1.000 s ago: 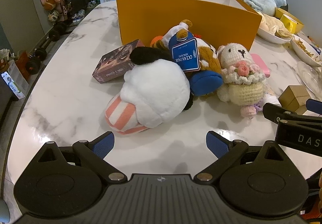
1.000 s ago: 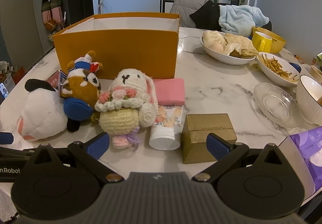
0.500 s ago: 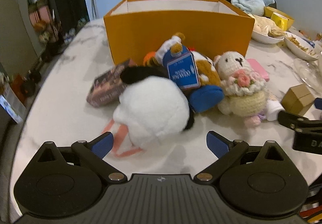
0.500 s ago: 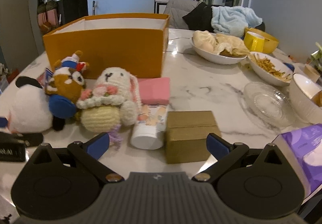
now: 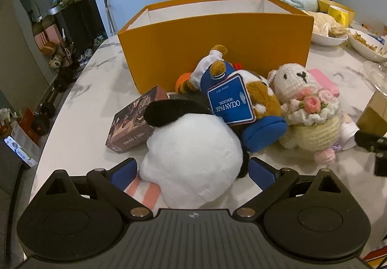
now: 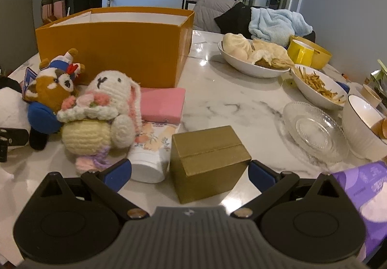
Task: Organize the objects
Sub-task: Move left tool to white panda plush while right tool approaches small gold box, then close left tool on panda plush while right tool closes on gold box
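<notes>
My left gripper (image 5: 192,171) is open with its jaws on either side of a white plush (image 5: 193,157) that has a black ear and pink stripes. Behind the plush lie a brown-and-blue plush with a blue tag (image 5: 239,104), a crocheted bunny (image 5: 307,109) and a photo card box (image 5: 135,121). An open orange box (image 5: 217,44) stands at the back. My right gripper (image 6: 189,173) is open around a small gold box (image 6: 208,157). A white tube (image 6: 151,150) and a pink case (image 6: 162,104) lie beside the gold box.
Bowls of food (image 6: 254,61) (image 6: 316,85), a glass plate (image 6: 314,131), a white bowl (image 6: 365,128) and a yellow mug (image 6: 301,53) fill the right of the marble table (image 6: 229,102). A purple pack (image 6: 362,196) lies at the near right. The table's left edge (image 5: 60,109) drops to the floor.
My left gripper has moved forward, so the white plush now sits between its jaws. My right gripper has moved forward and the gold box now sits between its jaws.
</notes>
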